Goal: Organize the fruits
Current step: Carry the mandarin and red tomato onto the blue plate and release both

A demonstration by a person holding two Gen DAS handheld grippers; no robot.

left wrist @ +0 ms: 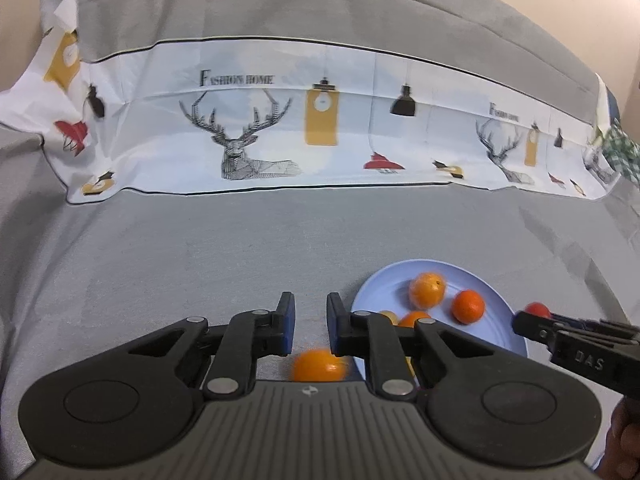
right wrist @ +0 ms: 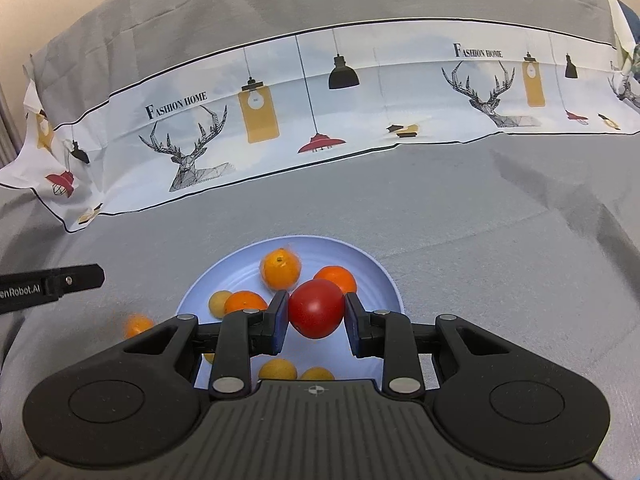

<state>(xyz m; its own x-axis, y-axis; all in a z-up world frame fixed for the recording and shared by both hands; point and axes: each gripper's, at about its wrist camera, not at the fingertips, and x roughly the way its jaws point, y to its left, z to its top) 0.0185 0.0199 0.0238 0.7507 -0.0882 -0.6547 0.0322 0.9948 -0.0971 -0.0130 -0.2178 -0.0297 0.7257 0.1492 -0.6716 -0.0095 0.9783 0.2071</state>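
A pale blue plate (right wrist: 360, 268) lies on the grey cloth and holds several oranges (right wrist: 281, 270) and small yellow fruits (right wrist: 220, 302). My right gripper (right wrist: 316, 304) is shut on a red tomato (right wrist: 316, 312) just above the plate's middle. The left wrist view shows the same plate (left wrist: 500, 344), with the right gripper (left wrist: 532, 320) and the tomato (left wrist: 538, 309) over its right rim. My left gripper (left wrist: 311, 308) hangs left of the plate, shut, with nothing between its blue pads. A blurred orange (left wrist: 320, 366) lies on the cloth beneath it, off the plate; the right wrist view shows this orange (right wrist: 136, 326) too.
A white printed cloth (left wrist: 280, 120) with deer and lamps runs across the back, over a grey raised cushion (left wrist: 320, 8). Grey cloth (left wrist: 160, 260) spreads to the left of the plate and beyond it. A hand (left wrist: 624, 440) shows at the lower right edge.
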